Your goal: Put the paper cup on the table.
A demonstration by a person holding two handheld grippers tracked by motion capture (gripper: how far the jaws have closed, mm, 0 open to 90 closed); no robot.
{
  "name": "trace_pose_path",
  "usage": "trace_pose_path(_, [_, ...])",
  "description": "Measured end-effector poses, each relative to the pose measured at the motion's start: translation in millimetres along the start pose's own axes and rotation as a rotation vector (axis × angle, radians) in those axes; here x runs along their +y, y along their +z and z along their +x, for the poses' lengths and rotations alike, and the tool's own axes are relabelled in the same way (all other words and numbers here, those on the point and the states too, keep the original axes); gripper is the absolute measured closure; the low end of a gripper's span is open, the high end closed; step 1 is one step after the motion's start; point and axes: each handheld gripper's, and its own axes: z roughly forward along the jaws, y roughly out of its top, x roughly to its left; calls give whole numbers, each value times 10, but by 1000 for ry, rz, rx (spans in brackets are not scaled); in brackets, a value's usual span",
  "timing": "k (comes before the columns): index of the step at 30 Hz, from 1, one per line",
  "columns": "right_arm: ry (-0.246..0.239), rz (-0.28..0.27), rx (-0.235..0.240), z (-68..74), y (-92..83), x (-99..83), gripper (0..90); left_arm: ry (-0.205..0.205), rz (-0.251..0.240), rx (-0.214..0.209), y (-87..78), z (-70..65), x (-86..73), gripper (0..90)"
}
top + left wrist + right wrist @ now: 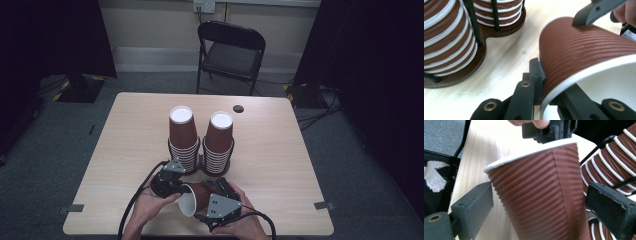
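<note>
Near the six o'clock edge of the surface (280, 165) you have a single brown ribbed paper cup (192, 197) lying on its side between your two tools, its white-rimmed mouth turned toward the front edge and to your left. Your left tool (176, 191) has one jaw outside the wall and one inside the mouth, pinching the rim (584, 72) and closed on it. Your right tool (216, 194) straddles the cup's body toward the base; in the right gripper view its jaws stand wide on either side of the ribbed wall (536, 195), and I cannot tell whether either pad actually touches. So the cup looks already freed from a stack and in mid-handover between your hands; by my reading, what remains is to settle which tool carries it and then set it where it belongs, on a stack or standing on the surface. At twelve o'clock from the cup, just beyond it, the dark two-post cup holder (200, 167) carries two inverted stacks of matching cups, the left stack (183, 137) and the right stack (218, 142), white bottoms up. The cup itself is corrugated in fine horizontal ridges, with a vertical seam, a white rolled lip and a white interior; it looks undented.
</note>
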Motion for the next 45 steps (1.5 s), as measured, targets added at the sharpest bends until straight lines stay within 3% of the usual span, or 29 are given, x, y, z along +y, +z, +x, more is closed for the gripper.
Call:
trace_pose_path(3, [-8, 13, 0, 8, 28, 36, 67, 1, -1, 3, 7, -1, 3, 861])
trace_pose_path(7, [-12, 21, -7, 18, 82, 52, 67, -1, -11, -25, 13, -19, 23, 873])
trace_pose_path(10, [0, 24, -37, 24, 122, 44, 67, -2, -14, -16, 21, -42, 46, 882])
trace_pose_path(15, [-3, 15, -47, 24, 120, 54, 68, -5, -24, -18, 18, -47, 52, 882])
trace_pose_path(18, [-18, 14, -34, 37, 141, 86, 67, 5, -24, -29, 41, -83, 65, 876])
trace_pose_path(22, [-33, 25, -51, 57, 158, 123, 66, 2, -32, -38, 25, -77, 62, 875])
trace_pose_path(36, [-62, 33, -66, 34, 193, 150, 64, -14, -62, -17, 17, -89, 78, 868])
trace_pose_path(43, [-56, 33, -60, 34, 194, 144, 70, 3, -67, -26, 28, -84, 75, 858])
trace_pose_path(45, [-37, 23, -61, 22, 186, 136, 81, 11, -98, -25, 21, -84, 61, 849])
